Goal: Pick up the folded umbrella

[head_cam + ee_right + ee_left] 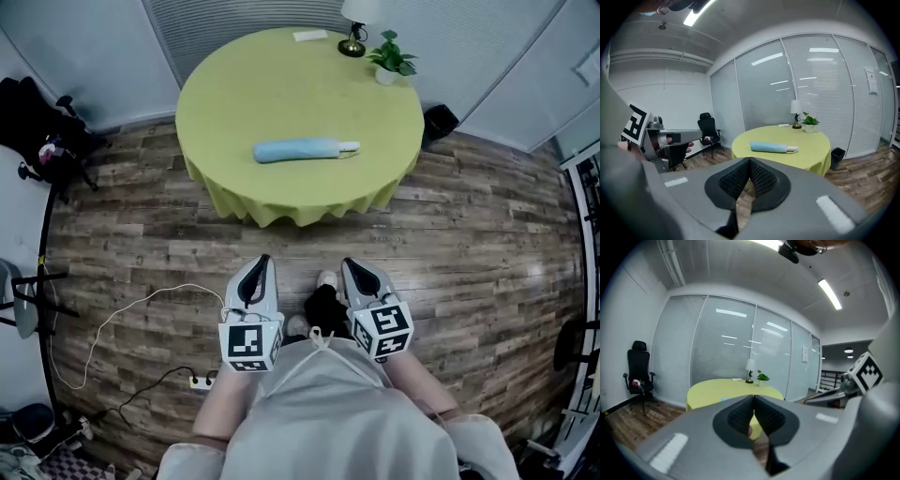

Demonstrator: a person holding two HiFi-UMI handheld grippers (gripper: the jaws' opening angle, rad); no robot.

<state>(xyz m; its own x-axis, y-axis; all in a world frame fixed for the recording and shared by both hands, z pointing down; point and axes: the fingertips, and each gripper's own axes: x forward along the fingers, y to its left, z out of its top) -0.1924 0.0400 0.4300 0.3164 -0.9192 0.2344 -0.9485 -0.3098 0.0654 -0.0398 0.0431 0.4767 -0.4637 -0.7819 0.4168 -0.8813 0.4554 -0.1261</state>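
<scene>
Jaws closed, left gripper (262, 262) and right gripper (352, 265) well short of round yellow-green table (253, 89): approach step, then open around pale-blue folded umbrella (298, 150).

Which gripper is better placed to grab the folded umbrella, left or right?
Right gripper, marginally: the umbrella has its white handle end toward that side. It and the left gripper are both shut, well short of the table.

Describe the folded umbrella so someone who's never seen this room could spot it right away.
Look for the round table with the yellow-green cloth. Near its middle lies the folded umbrella. It is the only light blue thing there, long and lying flat, while the lamp and potted plant stand at the far edge.
</scene>
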